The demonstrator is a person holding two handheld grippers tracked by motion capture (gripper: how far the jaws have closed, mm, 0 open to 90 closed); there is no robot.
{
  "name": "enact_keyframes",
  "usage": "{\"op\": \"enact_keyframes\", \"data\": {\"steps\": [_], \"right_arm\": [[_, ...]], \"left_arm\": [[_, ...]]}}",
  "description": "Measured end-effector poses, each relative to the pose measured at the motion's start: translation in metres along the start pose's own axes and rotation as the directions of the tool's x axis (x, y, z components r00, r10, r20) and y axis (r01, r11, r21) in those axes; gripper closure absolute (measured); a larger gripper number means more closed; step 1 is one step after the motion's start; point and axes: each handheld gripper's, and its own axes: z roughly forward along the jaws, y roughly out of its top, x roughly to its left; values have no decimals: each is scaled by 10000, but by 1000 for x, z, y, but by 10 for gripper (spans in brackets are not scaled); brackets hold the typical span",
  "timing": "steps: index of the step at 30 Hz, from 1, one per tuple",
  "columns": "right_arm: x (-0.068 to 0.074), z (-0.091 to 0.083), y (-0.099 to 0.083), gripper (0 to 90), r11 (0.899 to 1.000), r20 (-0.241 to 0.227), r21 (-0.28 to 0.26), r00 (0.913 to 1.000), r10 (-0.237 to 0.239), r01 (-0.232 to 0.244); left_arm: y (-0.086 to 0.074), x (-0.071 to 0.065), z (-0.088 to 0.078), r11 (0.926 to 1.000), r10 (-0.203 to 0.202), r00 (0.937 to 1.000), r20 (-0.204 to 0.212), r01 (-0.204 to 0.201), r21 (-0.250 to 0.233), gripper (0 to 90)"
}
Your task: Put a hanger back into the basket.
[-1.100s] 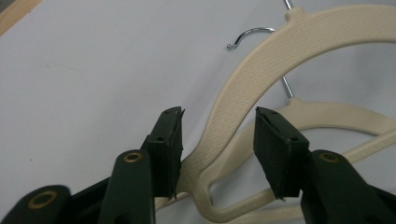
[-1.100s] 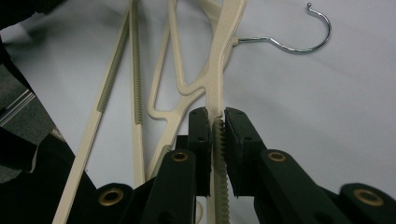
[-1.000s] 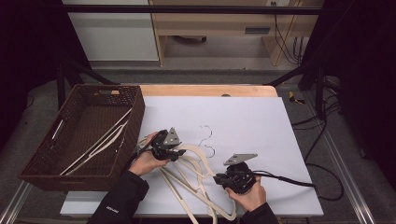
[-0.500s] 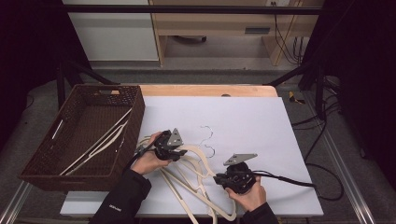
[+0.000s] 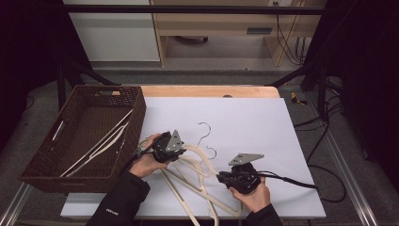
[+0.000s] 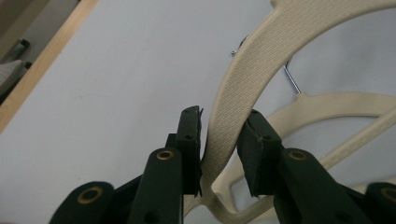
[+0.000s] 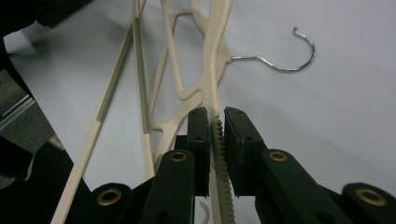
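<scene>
High view: hangers [image 5: 197,176] beside basket [image 5: 136,117], open table [image 5: 263,122] beyond.

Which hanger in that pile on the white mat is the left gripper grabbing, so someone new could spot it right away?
Start at the white mat beside the brown wicker basket. A tangle of cream hangers lies at its near edge. The one meant is the topmost hanger, its broad textured shoulder curving between the left gripper jaws, which have just been closing; its neighbours lie flat beneath it.
</scene>
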Motion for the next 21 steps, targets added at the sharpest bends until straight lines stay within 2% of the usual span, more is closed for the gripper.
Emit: {"op": "enact_keyframes", "data": {"steps": [2,4,9,12,16,17,21], "right_arm": [[0,-2,0,790,10000,66,-15,10000,-8,8],[-2,-7,2,760,9994,206,-335,9998,8,-1],[-5,-10,4,709,9984,435,-547,9990,-129,152],[-8,-11,5,676,9967,690,-693,9969,-364,412],[-10,-15,7,626,9937,738,-992,9962,-451,524],[-11,-16,7,614,9935,723,-1041,9967,-382,456],[-14,-22,10,552,9883,740,-1400,9960,-500,600]], "left_arm": [[2,-1,-3,10000,81,9999,-90,-82,-58,714],[5,-3,-6,9995,301,9993,-206,-302,-57,735],[8,-5,-9,9990,435,9987,-265,-434,54,755],[15,-8,-13,9974,722,9962,-487,-721,53,758],[17,-9,-18,9971,754,9949,-662,-759,-42,762],[18,-8,-21,9955,938,9933,-679,-929,158,763],[20,-12,-24,9970,771,9941,-757,-763,134,768]]}}
